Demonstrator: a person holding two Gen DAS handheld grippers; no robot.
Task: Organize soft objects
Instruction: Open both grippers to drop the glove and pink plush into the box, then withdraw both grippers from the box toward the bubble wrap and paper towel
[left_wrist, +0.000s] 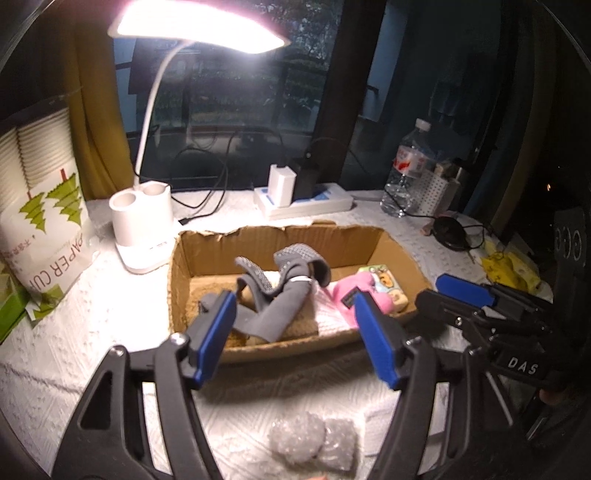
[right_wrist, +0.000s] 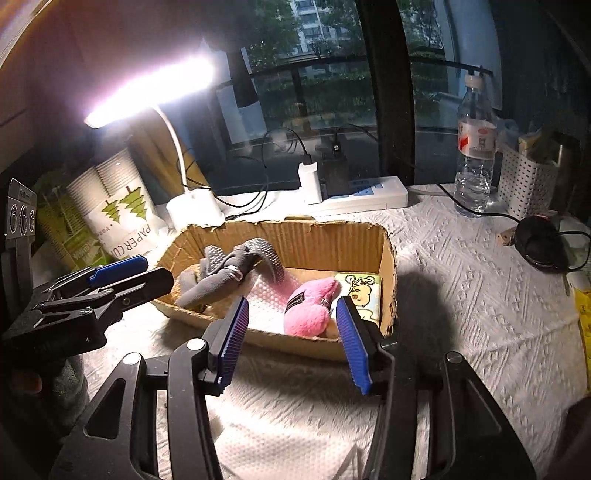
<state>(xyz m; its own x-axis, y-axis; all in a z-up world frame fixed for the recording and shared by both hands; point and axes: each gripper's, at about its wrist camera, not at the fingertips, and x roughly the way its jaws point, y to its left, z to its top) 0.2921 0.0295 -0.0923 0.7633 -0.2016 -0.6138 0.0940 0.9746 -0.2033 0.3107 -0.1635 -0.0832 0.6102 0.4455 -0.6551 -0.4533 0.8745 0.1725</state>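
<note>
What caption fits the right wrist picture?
Open right gripper hovers before a cardboard box holding grey socks and a pink plush toy.

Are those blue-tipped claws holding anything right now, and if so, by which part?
Nothing is held. The left hand-held gripper and right hand-held gripper are both open and empty; the grey sock and pink plush lie in the box.

Both wrist views tilt down from close range, sharing the cardboard box (left_wrist: 397, 254) (right_wrist: 314, 240) mid-frame, left view from its left, right from its right.
</note>
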